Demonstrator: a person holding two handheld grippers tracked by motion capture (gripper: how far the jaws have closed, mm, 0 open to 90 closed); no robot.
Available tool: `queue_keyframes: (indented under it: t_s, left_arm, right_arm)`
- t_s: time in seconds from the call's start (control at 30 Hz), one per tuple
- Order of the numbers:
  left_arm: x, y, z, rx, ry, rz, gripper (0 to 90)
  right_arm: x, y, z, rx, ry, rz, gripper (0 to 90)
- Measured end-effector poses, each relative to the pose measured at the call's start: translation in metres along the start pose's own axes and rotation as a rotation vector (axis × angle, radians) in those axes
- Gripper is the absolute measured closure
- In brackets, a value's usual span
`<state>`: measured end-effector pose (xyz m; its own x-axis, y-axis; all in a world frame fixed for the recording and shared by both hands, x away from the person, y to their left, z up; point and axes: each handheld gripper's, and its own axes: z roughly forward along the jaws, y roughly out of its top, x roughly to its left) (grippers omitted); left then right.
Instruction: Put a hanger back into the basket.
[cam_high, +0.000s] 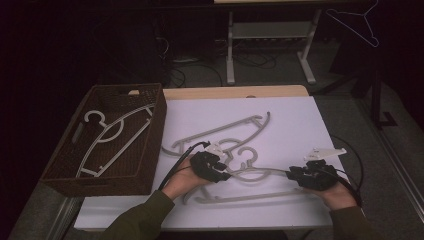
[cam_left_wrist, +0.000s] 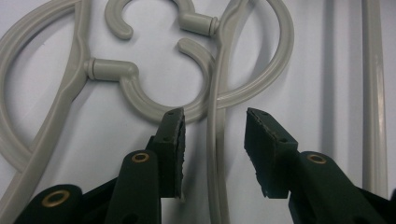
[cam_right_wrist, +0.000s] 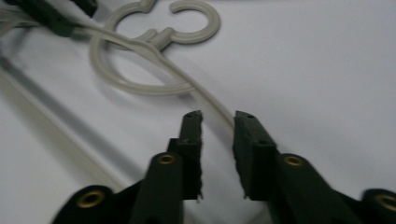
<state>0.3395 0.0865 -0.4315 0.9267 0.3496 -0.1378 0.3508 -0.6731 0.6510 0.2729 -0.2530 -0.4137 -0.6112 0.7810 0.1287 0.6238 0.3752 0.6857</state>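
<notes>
1. White table (cam_high: 290, 115) in a dark room; a brown wicker basket (cam_high: 152, 150) at its left edge already holds one hanger (cam_high: 107, 137).
2. Two pale grey plastic hangers lie with hooks interlocked; the near hanger (cam_high: 250, 196) lies between both hands.
3. Left gripper (cam_left_wrist: 212, 140) and right gripper (cam_right_wrist: 218, 140) each straddle its thin arm, jaws narrowly apart, not clamped.
4. Risk: lifting may drag the far hanger (cam_high: 220, 131) along, since the hooks are tangled.
</notes>
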Motion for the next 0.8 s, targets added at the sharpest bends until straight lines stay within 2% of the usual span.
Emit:
queue_keyframes:
  t_s: [0.07, 0.13, 0.17, 0.23, 0.37, 0.63, 0.73, 0.8]
  left_arm:
    - [0.001, 0.000, -0.001, -0.004, -0.003, -0.005, 55.4]
    - [0.001, 0.000, -0.001, -0.009, -0.002, -0.008, 52.8]
    - [0.001, 0.000, -0.001, -0.011, -0.008, -0.015, 49.6]
    - [0.002, -0.001, 0.000, -0.014, -0.009, -0.016, 48.5]
    - [0.002, -0.001, 0.002, -0.008, -0.011, -0.021, 48.0]
    - [-0.001, -0.001, 0.009, 0.015, -0.017, -0.013, 48.7]
    - [-0.002, 0.000, 0.011, 0.023, -0.017, -0.001, 52.8]
    - [-0.002, 0.000, 0.011, 0.028, -0.023, 0.005, 60.3]
  right_arm:
    - [0.005, -0.005, -0.011, -0.005, 0.001, -0.019, 84.3]
    - [0.009, -0.011, -0.017, -0.006, 0.000, -0.031, 89.1]
    - [0.013, -0.020, -0.022, 0.015, 0.007, -0.023, 89.7]
    - [0.013, -0.023, -0.023, 0.016, 0.009, -0.032, 89.7]
    - [0.013, -0.035, -0.026, 0.035, 0.016, -0.015, 89.8]
    - [0.011, -0.042, -0.028, 0.041, 0.022, 0.001, 89.8]
    - [0.012, -0.042, -0.027, 0.045, 0.018, -0.002, 89.9]
    - [0.012, -0.042, -0.027, 0.045, 0.017, -0.002, 89.9]
